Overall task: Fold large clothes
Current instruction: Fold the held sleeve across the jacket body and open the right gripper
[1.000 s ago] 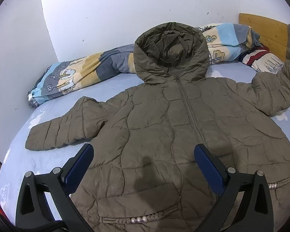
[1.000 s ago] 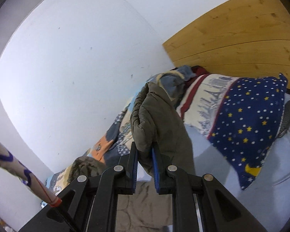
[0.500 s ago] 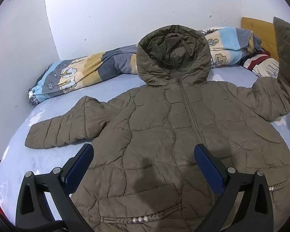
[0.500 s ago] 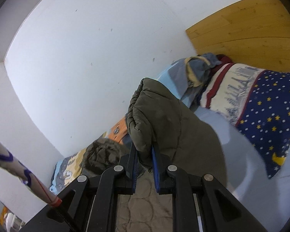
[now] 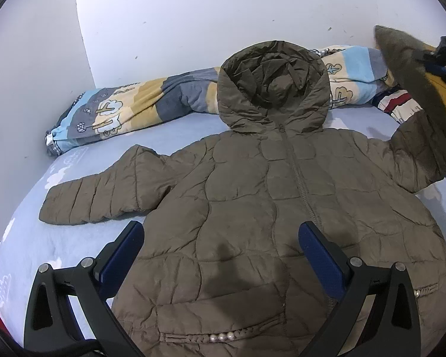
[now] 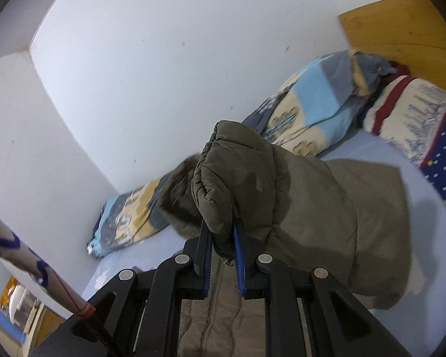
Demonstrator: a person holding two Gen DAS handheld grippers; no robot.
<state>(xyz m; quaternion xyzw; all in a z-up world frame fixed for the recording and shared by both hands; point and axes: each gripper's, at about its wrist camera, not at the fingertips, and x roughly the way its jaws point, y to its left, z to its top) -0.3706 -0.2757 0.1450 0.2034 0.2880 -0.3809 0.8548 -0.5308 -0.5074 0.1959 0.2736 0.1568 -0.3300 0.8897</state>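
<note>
Pale blue bed sheet [image 5: 29,238] covers the mattress. Rolled patterned blanket [image 5: 128,116] lies along the white wall [image 5: 193,15], 10 to 1 o'clock. Star-print navy pillow [image 6: 443,154] at 3 o'clock, beside the wooden headboard [image 6: 401,29].

White walls [image 5: 223,15] meet in a corner behind a bed [image 5: 38,238] with a pale blue sheet. A wooden headboard [image 6: 401,29] stands at the bed's right end, beside a rolled patterned blanket [image 5: 133,113].

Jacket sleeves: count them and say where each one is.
2. One sleeve lies flat on the blue sheet, spread out on the jacket's left side in the left wrist view. The other sleeve is lifted, its cuff clamped in the right gripper.
</note>
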